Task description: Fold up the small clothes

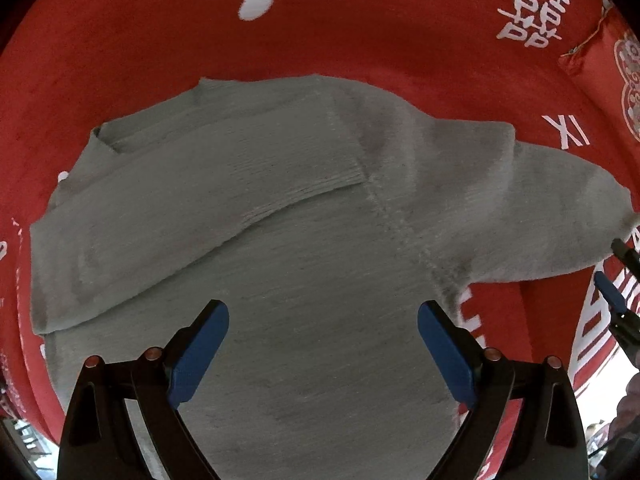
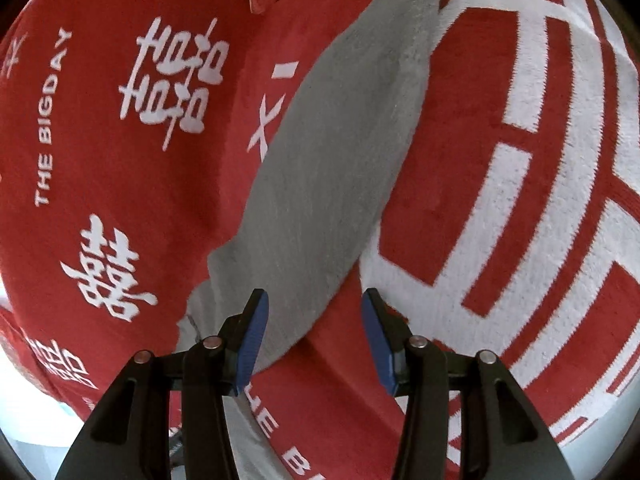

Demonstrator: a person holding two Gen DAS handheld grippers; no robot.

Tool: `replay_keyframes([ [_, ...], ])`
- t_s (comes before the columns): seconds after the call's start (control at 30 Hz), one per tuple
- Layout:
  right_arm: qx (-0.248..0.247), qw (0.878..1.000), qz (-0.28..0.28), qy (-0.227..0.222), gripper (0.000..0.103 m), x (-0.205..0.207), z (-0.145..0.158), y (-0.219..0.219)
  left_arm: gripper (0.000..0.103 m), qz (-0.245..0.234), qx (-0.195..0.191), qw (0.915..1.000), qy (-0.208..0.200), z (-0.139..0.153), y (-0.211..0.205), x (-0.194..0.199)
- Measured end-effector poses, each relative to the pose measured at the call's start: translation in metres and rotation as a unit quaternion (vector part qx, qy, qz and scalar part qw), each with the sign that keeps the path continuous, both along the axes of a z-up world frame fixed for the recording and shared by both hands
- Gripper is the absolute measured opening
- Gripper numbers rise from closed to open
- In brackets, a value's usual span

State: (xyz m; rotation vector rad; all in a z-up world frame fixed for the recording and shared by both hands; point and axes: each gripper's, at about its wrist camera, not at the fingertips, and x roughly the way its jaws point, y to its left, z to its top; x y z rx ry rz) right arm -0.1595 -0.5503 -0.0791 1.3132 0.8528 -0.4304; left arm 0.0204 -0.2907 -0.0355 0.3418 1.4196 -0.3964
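Note:
A small grey knit sweater (image 1: pixel 280 240) lies flat on a red blanket (image 1: pixel 120 60). One sleeve is folded across its body at the upper left. The other sleeve (image 1: pixel 560 216) stretches out to the right. My left gripper (image 1: pixel 323 344) is open and empty, hovering over the sweater's body. My right gripper (image 2: pixel 315 340) is open and empty, above the near end of the outstretched grey sleeve (image 2: pixel 340 152). Its blue fingertips (image 1: pixel 610 292) show at the right edge of the left wrist view, beside the sleeve's end.
The red blanket (image 2: pixel 100 152) with white characters and lettering covers the whole surface. A red embroidered cushion (image 1: pixel 608 64) lies at the far right. A large white pattern (image 2: pixel 540 200) marks the blanket right of the sleeve.

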Motion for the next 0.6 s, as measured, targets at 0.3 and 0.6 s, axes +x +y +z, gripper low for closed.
replay_keyframes([
  [0.3, -0.009, 0.997, -0.021, -0.068, 0.062, 0.016, -0.014, -0.017, 0.096, 0.007, -0.002, 1.0, 0.002, -0.006, -0.019, -0.002],
  [0.6, 0.034, 0.99, -0.084, -0.106, 0.062, 0.027, -0.026, -0.034, 0.096, 0.022, -0.01, 0.9997, 0.008, -0.009, -0.031, 0.018],
])
